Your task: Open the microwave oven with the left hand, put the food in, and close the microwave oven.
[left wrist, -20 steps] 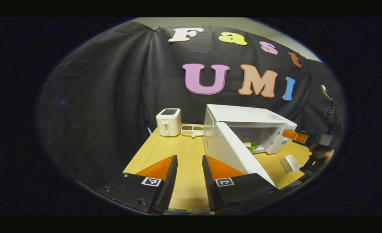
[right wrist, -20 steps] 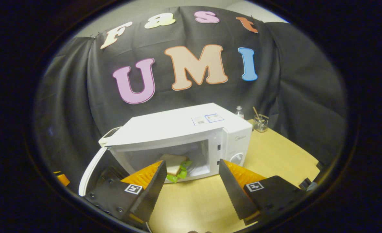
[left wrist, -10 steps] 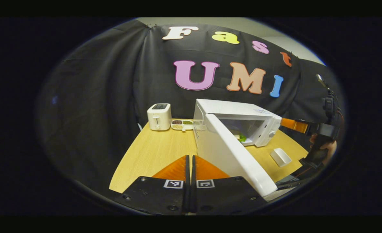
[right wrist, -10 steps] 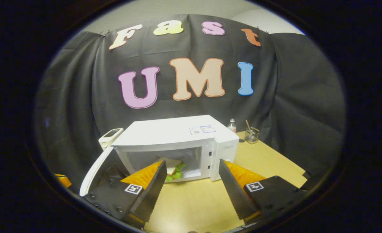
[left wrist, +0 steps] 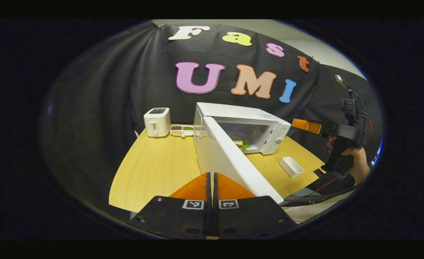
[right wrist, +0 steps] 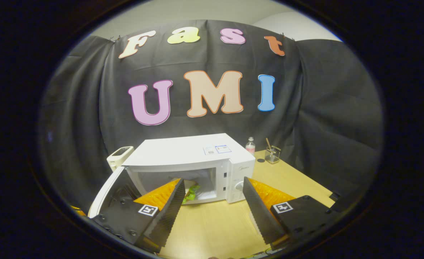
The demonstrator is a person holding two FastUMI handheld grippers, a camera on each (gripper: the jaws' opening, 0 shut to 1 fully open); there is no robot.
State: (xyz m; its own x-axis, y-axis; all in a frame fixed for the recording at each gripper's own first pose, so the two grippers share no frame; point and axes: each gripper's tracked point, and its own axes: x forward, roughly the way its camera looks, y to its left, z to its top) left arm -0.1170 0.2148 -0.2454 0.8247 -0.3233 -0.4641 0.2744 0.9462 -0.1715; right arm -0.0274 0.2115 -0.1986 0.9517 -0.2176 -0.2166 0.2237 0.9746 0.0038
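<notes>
The white microwave (left wrist: 246, 115) stands on the wooden table with its door (left wrist: 229, 158) swung wide open toward me. A sandwich with green leaves (left wrist: 241, 143) lies inside the cavity. My left gripper (left wrist: 212, 174) is shut with nothing between its fingers, just left of the door's outer edge. In the right gripper view the microwave (right wrist: 186, 153) faces me, its door (right wrist: 102, 196) hanging open at the left and the sandwich (right wrist: 194, 189) inside. My right gripper (right wrist: 213, 180) is open and holds nothing, a short way back from the cavity. In the left gripper view a hand (left wrist: 357, 158) holds it at the far right.
A white toaster (left wrist: 157, 121) and a small tray of grains (left wrist: 183, 130) stand at the table's back left. A white rectangular dish (left wrist: 291, 166) lies in front of the microwave. A small bottle (right wrist: 250, 145) and a glass with sticks (right wrist: 272, 154) stand at the back right.
My left gripper went from open to shut and drew back beside the door. My right gripper backed away from the microwave, staying open; the sandwich stays inside.
</notes>
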